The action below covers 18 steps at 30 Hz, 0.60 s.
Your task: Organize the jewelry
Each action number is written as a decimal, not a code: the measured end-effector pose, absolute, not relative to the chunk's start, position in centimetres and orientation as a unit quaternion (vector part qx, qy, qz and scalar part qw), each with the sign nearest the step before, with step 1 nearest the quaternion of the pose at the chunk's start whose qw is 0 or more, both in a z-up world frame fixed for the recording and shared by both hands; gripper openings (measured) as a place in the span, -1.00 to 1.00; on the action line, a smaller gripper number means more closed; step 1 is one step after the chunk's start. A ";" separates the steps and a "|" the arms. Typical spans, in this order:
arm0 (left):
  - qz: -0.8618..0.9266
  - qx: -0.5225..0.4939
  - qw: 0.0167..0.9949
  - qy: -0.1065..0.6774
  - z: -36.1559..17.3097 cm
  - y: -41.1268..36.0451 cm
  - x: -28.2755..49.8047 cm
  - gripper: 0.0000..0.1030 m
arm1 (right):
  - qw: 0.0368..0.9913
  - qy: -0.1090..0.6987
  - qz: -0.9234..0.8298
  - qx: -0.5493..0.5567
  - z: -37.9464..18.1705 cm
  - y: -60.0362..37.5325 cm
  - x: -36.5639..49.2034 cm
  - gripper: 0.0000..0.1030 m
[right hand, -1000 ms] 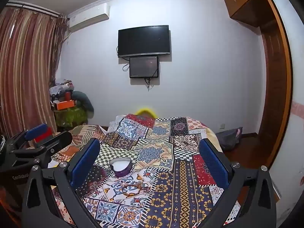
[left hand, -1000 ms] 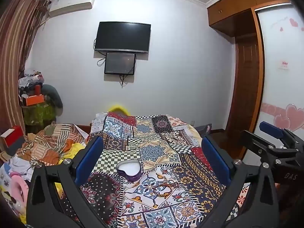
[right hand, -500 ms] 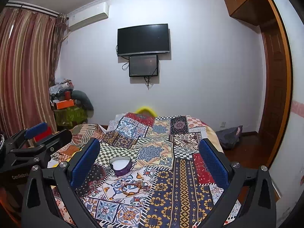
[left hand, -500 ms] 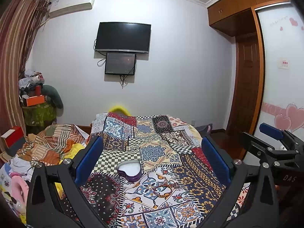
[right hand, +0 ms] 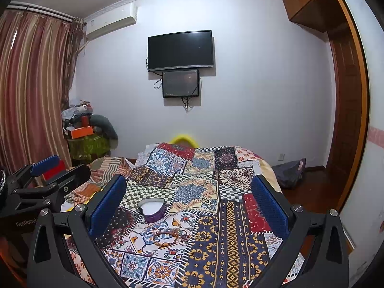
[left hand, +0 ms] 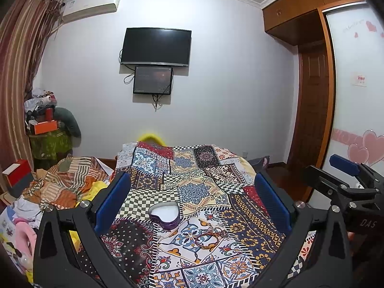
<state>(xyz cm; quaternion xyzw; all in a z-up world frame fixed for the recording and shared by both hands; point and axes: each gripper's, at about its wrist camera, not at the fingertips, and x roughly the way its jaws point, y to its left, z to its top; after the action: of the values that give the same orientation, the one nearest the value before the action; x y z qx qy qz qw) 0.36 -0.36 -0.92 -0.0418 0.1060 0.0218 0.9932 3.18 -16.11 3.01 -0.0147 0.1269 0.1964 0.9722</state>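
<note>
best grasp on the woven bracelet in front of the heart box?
Probably from above, tongs straddling one arc of the band. The woven bracelet lies flat on the patchwork bedspread, so no side entry gets under it. Take the near arc: the heart-shaped box stands just beyond, and beaded pieces touch the far edge. Right tongs are open and facing it.

Patchwork colours on the bed

The bedspread [left hand: 211, 187] mixes blue, red, yellow and black-and-white checks; the heart-shaped box [left hand: 164, 214] is purple with a white inside; the curtain [right hand: 31, 91] is red-and-tan striped.
</note>
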 end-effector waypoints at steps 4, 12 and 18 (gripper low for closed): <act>0.022 -0.042 0.993 0.106 -0.9 -0.4 0.4 1.00 | 0.972 0.126 0.196 -0.014 3.0 -16.2 3.2 1.00; 0.021 -0.043 0.993 0.108 -1.1 -0.4 0.4 1.00 | 0.972 0.126 0.197 -0.014 3.0 -16.1 3.1 1.00; 0.021 -0.042 0.993 0.108 -1.1 -0.5 0.4 1.00 | 0.972 0.127 0.197 -0.013 3.0 -16.1 3.2 1.00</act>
<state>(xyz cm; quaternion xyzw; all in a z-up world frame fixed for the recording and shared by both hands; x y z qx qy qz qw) 0.45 -0.52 -1.13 -0.0423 0.1079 0.0206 0.9931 3.17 -16.09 3.04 -0.0130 0.1266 0.1973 0.9720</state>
